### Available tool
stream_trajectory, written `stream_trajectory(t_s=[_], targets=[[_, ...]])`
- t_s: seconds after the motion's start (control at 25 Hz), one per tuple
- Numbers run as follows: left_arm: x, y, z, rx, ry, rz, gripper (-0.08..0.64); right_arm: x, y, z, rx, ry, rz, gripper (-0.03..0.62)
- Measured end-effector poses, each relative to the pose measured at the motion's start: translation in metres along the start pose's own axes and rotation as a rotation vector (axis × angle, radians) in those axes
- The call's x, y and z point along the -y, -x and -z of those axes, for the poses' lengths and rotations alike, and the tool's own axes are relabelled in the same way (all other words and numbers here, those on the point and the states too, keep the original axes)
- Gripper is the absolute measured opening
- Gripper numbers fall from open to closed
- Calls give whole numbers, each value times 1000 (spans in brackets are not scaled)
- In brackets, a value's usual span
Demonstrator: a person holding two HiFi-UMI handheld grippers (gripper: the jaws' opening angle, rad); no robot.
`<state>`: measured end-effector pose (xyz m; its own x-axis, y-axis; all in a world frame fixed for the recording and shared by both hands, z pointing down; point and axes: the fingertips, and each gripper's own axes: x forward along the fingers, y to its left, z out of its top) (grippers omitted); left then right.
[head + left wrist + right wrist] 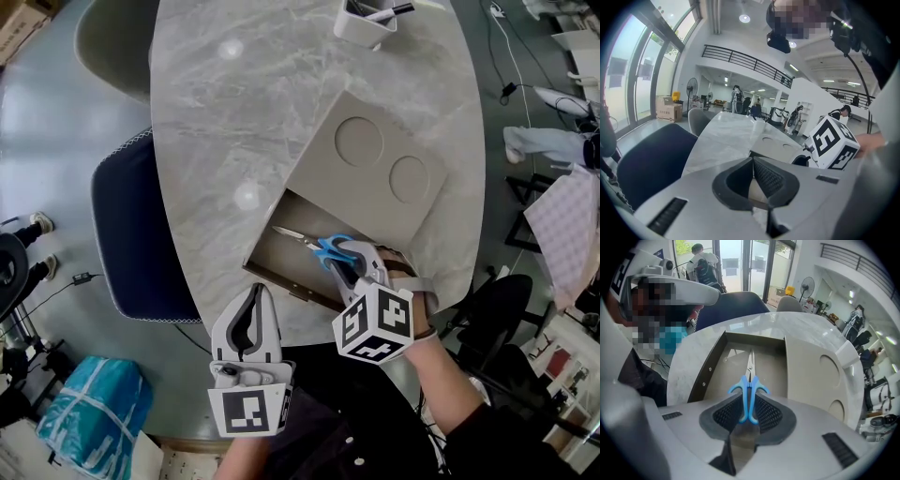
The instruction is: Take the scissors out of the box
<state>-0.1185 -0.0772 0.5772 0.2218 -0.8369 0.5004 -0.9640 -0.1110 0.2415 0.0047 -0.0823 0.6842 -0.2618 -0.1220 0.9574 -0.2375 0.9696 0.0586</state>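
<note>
Looking from the left, I see a dark blue chair tucked beside the grey stone table. My left gripper hangs over the near edge of the table, just left of the box. Its jaws are pressed together with nothing in them. Next comes the box, lying flat on the table. Its lid, the one with two round dents, is slid aside, so the near end is open. The scissors are inside that open end, with the blades pointing left and away from me. My right gripper points steeply down into the box and pinches the blue handles between its pads.
</note>
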Motion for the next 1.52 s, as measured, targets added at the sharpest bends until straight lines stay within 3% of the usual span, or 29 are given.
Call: stream_trajectory(t_s=[0.36,0.6,0.84,1.28,1.52], targets=[[12,11,-31,63,-21,10,17,11,42,-11,64,4,69,77],[21,27,-64,116,-51,13,17,35,93,-23,142,-17,172,77],[28,43,-111,199,-85,7,17,60,156,-44,268,-44,289,77],[51,73,-185,356,-161,26,17,70,255,-86,496,-71,405,77],[67,93,-223,432,-198,36,17,74,314,-94,641,-142,487,78]])
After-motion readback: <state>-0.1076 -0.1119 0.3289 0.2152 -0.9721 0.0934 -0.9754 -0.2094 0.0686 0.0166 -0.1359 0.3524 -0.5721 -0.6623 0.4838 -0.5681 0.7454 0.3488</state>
